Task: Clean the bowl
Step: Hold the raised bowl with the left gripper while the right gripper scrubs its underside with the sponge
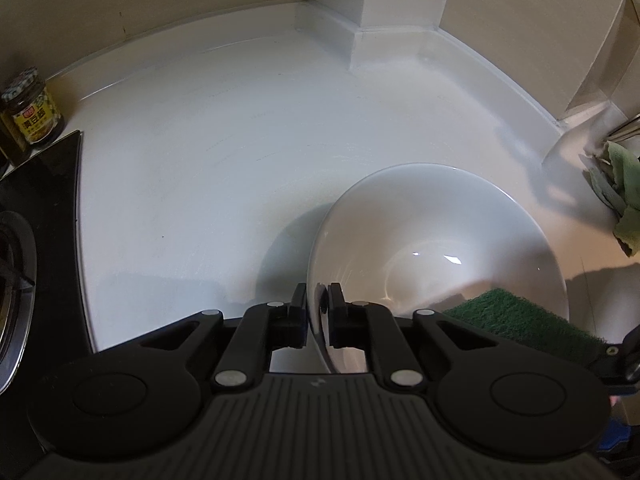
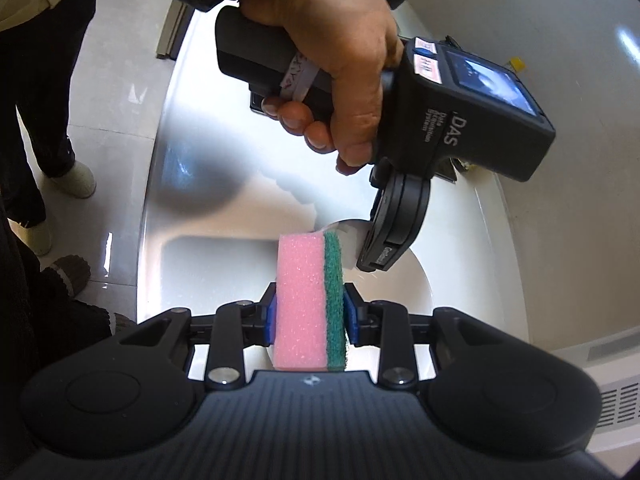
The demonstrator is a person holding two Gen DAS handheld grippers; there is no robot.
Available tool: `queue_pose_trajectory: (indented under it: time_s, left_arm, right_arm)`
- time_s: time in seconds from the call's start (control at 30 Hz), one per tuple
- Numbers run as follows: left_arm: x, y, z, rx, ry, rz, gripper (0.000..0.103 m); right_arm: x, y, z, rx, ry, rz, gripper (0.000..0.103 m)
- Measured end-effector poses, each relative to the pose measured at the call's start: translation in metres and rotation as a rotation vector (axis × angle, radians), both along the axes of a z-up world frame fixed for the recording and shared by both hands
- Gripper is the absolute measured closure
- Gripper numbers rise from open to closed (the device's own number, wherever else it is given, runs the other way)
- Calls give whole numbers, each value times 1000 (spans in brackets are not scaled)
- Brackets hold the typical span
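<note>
Pinching the rim of a white bowl (image 1: pixel 436 240) on the counter (image 1: pixel 200 160), the left gripper (image 1: pixel 318 300) faced a jar (image 1: pixel 34 110) beside the stove; only the right view showed the right gripper (image 2: pixel 308 312) clamping a pink-and-green sponge (image 2: pixel 310 300) and a hand (image 2: pixel 324 52).

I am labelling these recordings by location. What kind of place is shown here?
Most likely a home kitchen. A white countertop meets a gas stove with a sauce jar beside it, and a white bowl is held next to a scrubbing sponge.
</note>
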State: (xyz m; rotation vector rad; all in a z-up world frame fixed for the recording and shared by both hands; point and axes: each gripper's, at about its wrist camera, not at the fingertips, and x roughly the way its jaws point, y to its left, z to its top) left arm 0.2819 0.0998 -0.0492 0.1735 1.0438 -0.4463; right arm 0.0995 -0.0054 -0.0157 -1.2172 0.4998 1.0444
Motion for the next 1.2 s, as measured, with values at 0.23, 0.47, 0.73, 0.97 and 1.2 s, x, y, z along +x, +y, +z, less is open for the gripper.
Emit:
queue_pose_trajectory:
  time_s: [0.23,0.47,0.73,0.97,1.2]
  left_arm:
    - [2,-1,1,4,-6,-33,94]
    - [23,-14,3,24,-10,-253,93]
    - [-5,-3,13,60,37,86,78]
    - [12,-17,8,72,35,-79,92]
    - [3,-9,10,43,47,85,78]
  right_arm:
    - [-3,5,-4,-30,-13,-24,75]
    - [-4,3,-8,-40,-32,-45,75]
    - [-1,-2,-10,-28,-25,-55,75]
    - [-1,-7,-13,-30,-38,-18,75]
    - [8,-6,-9,-28,-7,-21,75]
